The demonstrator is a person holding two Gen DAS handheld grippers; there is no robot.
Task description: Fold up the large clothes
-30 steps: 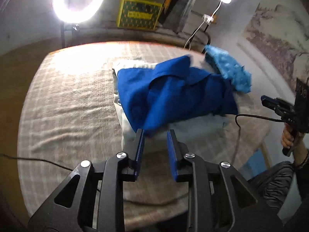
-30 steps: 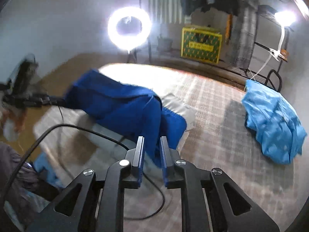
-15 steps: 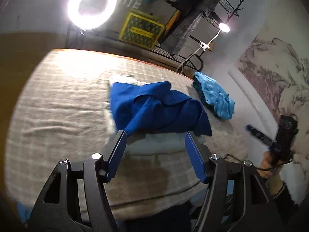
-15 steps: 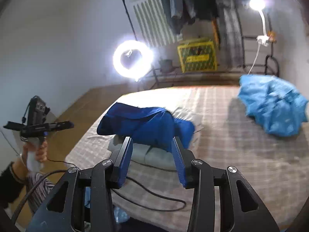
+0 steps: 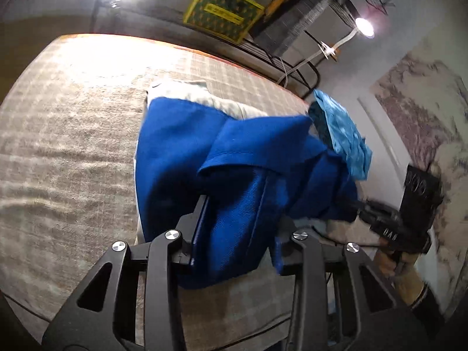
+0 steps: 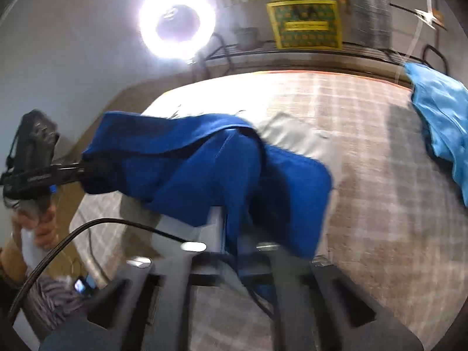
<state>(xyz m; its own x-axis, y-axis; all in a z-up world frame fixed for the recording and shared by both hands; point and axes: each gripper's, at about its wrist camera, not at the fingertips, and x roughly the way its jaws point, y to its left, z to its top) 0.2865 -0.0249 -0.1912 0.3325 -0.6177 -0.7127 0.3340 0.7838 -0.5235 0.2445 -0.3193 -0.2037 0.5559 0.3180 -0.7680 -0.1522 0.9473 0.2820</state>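
A dark blue garment (image 5: 234, 175) lies bunched on top of a pale folded garment (image 5: 222, 105) on the bed. My left gripper (image 5: 239, 228) has a thick fold of the blue cloth filling the gap between its fingers, and its jaws are closing on it. In the right wrist view, which is blurred, my right gripper (image 6: 234, 251) is shut on a narrow strip of the blue garment (image 6: 204, 169). Each gripper also shows in the other's view, its tip buried in an end of the blue cloth, so the garment is stretched between them.
The bed has a beige plaid cover (image 5: 73, 146). A crumpled light blue garment (image 6: 438, 122) lies at its far right. A black cable (image 6: 117, 225) runs over the near edge. Behind the bed stand a ring light (image 6: 177, 26), a yellow crate (image 5: 222, 11) and a rack.
Half a second ago both grippers were open and held back from the bed. Both have since dropped forward onto the blue garment and closed on it.
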